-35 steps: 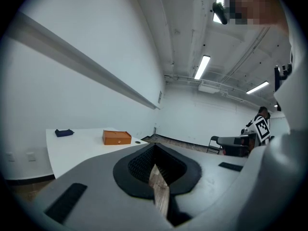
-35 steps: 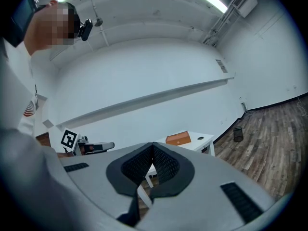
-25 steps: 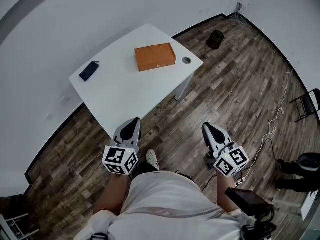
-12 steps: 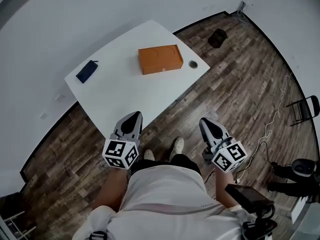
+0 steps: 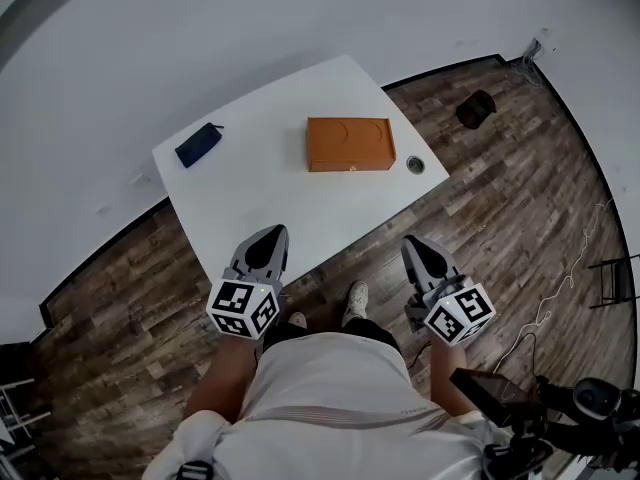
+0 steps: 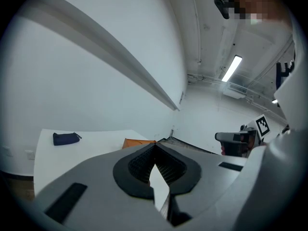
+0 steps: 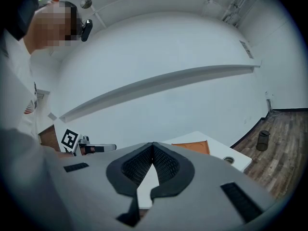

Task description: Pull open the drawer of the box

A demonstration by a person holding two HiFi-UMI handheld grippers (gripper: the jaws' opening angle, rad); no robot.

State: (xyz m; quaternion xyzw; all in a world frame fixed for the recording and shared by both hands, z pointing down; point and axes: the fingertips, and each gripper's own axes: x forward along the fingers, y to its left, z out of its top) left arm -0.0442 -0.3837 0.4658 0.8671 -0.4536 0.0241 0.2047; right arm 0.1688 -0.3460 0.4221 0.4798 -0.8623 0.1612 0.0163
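On the white table [image 5: 250, 198], toward its right-hand side, the orange box [image 5: 350, 144] lies flat with its long axis running left to right across the head view. One long side faces the person. A small pale spot [image 5: 352, 167] on that near side may be the drawer pull, though it is too small to be sure. A round hole [image 5: 416, 164] in the tabletop sits just right of the box, and a dark pouch [image 5: 199, 144] lies well apart to its left.

The box is straight ahead of the person, well away from both tools and about midway between them, so neither is clearly nearer. The left gripper [image 5: 267, 240] hangs over the table's near corner, and the right gripper [image 5: 419, 250] is over the floor off the table's near-right edge. Each has its jaws closed together with nothing between them. Both point roughly toward the box's near side, so a drawer there would probably pull straight back toward the person.
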